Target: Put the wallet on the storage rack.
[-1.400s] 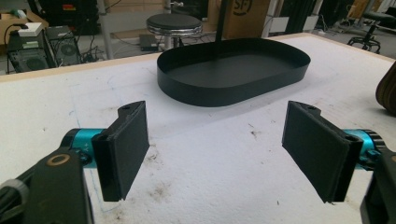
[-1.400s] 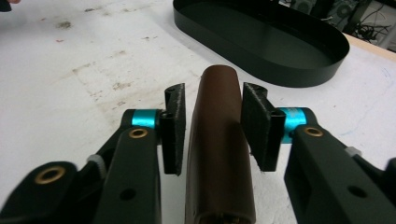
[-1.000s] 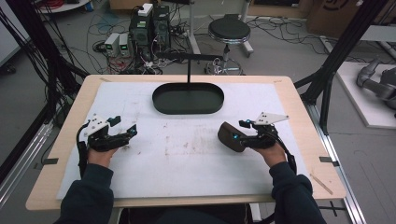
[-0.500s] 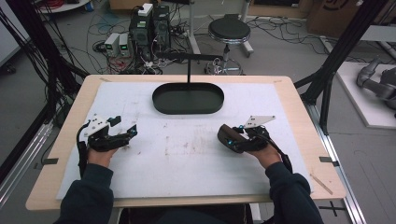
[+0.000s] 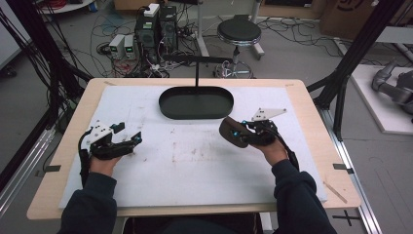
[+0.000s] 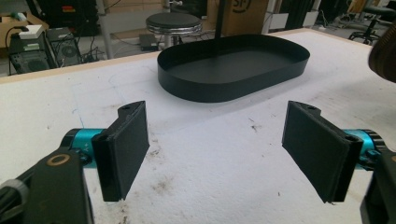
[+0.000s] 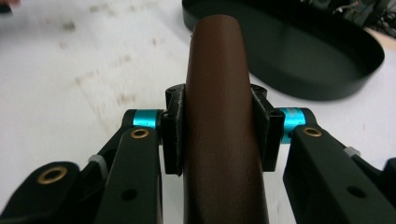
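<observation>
Brown object (image 7: 223, 116) clamped in right tool (image 5: 238, 134) — left tool (image 5: 130, 141) agape — black tray (image 5: 196, 113) beyond.

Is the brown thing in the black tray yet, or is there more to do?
Not yet. Done: the right tongs have clamped the smooth brown rounded object. In hand: it is held beside the empty black oval metal tray. Probably left: placing it inside. The left tongs wait open.

We cannot tell what the brown object (image 7: 223, 121) is: the right gripper view cuts off its near end, and the left gripper view's right edge shows just a sliver (image 6: 385, 51) of it.
</observation>
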Demonstrator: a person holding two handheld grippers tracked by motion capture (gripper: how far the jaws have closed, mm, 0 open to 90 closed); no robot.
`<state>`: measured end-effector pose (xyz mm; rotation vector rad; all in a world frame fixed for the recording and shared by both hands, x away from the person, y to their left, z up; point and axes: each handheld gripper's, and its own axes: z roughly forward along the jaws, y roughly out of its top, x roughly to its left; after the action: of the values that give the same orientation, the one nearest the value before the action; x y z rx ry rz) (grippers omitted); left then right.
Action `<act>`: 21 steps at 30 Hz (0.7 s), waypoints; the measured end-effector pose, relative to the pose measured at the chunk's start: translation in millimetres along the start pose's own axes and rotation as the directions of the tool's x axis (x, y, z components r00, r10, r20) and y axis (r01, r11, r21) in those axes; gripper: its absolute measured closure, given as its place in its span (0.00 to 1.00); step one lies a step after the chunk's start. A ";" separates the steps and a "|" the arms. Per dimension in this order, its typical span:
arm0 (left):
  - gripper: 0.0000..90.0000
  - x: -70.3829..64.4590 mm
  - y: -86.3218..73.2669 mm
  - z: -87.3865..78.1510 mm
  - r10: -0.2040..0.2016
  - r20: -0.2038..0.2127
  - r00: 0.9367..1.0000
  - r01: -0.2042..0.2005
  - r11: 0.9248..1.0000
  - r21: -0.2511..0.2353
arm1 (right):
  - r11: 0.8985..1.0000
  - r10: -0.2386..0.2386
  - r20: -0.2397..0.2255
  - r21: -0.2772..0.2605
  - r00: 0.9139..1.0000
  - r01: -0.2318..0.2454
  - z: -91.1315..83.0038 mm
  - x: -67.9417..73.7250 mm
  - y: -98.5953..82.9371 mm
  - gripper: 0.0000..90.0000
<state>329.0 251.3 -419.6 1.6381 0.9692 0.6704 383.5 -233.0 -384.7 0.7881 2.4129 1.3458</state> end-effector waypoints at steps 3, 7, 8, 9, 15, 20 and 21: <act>0.25 -0.6 0.6 0.1 0.003 0.005 1.000 -0.003 1.000 -0.004 | 1.000 -0.001 -0.011 -0.021 1.000 0.000 6.6 -2.0 8.9 0.69; 0.25 -0.3 0.4 1.1 0.003 0.005 1.000 -0.003 1.000 -0.005 | 1.000 0.005 -0.029 -0.008 1.000 -0.006 26.5 -7.9 27.4 0.69; 0.25 0.0 0.2 1.4 0.003 0.007 1.000 -0.003 1.000 -0.004 | 1.000 -0.002 -0.033 0.008 0.999 0.002 37.2 -11.2 38.1 0.69; 0.25 0.0 0.2 1.4 0.003 0.007 1.000 -0.003 1.000 -0.004 | 1.000 -0.002 -0.033 0.008 0.999 0.002 37.2 -11.2 38.1 0.69; 0.25 2.0 0.3 0.0 0.001 0.005 1.000 -0.001 1.000 -0.008 | 1.000 0.023 -0.034 -0.001 0.999 -0.023 69.8 -25.9 69.5 0.70; 0.25 2.9 -0.3 0.1 -0.007 0.004 1.000 0.007 1.000 -0.008 | 0.999 0.036 0.005 -0.023 0.999 -0.036 96.2 -37.6 88.7 0.70; 0.25 3.3 -0.4 0.3 -0.005 0.006 1.000 0.005 1.000 -0.009 | 0.999 0.053 0.015 -0.010 0.998 -0.053 107.0 -41.9 93.9 0.70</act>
<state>330.8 254.0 -420.2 1.6287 0.9645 0.6648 499.4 -142.7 -363.7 0.8619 2.3879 1.3651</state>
